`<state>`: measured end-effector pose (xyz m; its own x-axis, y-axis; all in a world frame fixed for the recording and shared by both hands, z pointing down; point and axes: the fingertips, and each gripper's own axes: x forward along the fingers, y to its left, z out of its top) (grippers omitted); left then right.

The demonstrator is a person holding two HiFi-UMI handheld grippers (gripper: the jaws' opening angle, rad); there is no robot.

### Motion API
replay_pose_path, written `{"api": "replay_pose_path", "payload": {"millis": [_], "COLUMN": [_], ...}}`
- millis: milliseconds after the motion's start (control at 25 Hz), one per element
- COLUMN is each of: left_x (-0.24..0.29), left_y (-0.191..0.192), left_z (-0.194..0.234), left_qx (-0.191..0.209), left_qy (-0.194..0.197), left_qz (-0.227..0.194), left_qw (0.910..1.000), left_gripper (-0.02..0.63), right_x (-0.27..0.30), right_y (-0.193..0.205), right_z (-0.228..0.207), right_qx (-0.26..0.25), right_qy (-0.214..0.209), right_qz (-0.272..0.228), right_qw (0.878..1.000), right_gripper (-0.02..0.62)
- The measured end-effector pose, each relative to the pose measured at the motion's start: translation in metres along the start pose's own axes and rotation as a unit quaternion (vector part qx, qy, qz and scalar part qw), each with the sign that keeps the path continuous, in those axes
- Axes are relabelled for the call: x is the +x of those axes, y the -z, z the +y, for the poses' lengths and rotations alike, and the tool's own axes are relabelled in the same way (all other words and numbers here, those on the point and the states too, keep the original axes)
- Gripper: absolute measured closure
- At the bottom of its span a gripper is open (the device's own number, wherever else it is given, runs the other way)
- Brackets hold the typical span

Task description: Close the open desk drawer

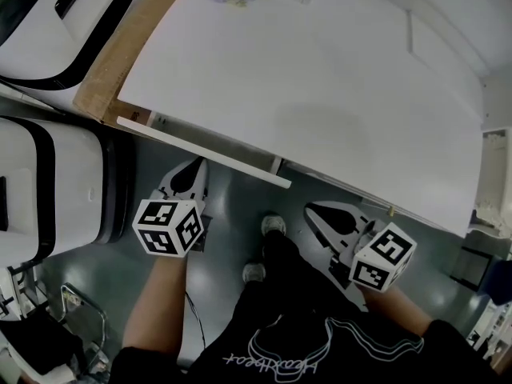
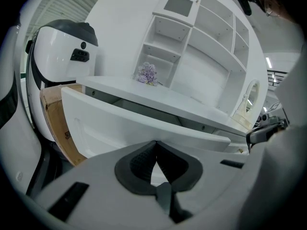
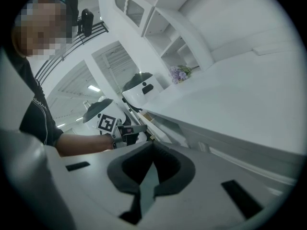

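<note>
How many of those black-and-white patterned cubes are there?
2. The left cube rides on the left gripper, by the drawer front. The right cube rides on the right gripper, near the desk edge. No others show.

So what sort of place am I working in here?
Probably a staged test room rather than a home: a white desk with an open drawer, a white shelf unit behind, and bulky white-and-black machines alongside.
</note>
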<state>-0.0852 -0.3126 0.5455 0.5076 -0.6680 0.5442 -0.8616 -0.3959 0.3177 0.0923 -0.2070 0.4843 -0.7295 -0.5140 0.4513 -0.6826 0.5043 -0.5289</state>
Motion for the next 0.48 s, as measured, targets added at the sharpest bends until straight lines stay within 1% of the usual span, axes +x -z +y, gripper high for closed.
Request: {"api": "replay_pose_path", "payload": {"millis": [480], "left_x": [0.020], "left_y": [-0.013], "left_z": [-0.002], "left_qx": [0.006], "left_qy": [0.003], "left_qz": [0.001], "left_qw": [1.0000], "left_gripper": [0.603], "right_x": [-0.004], "right_y": [0.000], "right_z": [-0.008], "right_qx": [-0.005], "right_qy": [0.005], "right_qz": [0.003], "right_qw": [1.000], "right_gripper": [0.589]}}
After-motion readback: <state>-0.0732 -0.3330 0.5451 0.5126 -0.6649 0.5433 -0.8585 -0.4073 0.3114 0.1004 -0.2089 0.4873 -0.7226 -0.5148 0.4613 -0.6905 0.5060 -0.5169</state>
